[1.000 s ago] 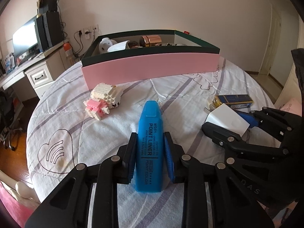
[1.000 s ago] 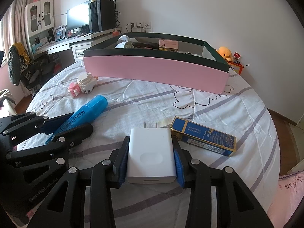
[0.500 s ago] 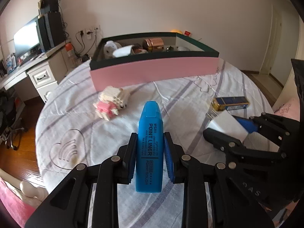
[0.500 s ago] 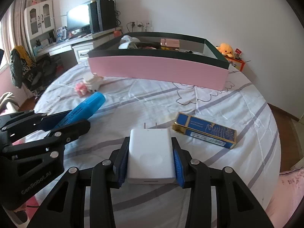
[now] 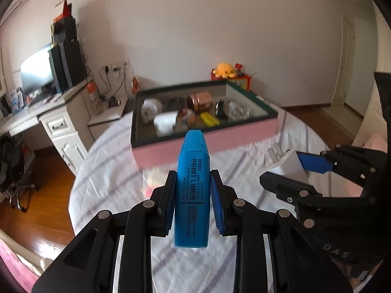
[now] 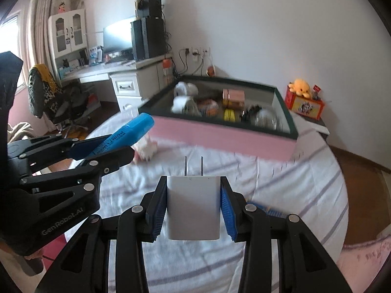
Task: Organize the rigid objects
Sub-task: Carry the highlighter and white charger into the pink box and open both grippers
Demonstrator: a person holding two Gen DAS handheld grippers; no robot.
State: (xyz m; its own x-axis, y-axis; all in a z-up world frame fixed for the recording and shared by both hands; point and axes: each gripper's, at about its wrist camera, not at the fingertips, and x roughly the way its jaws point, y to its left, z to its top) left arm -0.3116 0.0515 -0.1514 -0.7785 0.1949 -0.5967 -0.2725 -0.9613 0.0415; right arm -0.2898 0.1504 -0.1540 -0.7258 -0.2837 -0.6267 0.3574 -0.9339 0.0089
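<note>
- Currently, your left gripper (image 5: 193, 202) is clamped on the blue highlighter (image 5: 193, 190); both pads press its flat sides and its cap points toward the box (image 5: 205, 146).
- Your right gripper (image 6: 193, 207) is clamped on the white charger (image 6: 193, 210); its two prongs stick out forward, past the fingertips.
- Both items hang in the air above the bed (image 6: 281, 190), clear of the striped sheet.
- Note that the box sits on the far part of the bed, pink outside with a dark green rim, and already holds several small objects.
- Note that a pink-and-white brick toy (image 6: 146, 150) lies on the sheet in front of the box, blurred.
- From the right wrist view, the left gripper is at your left, level with the right one.
</note>
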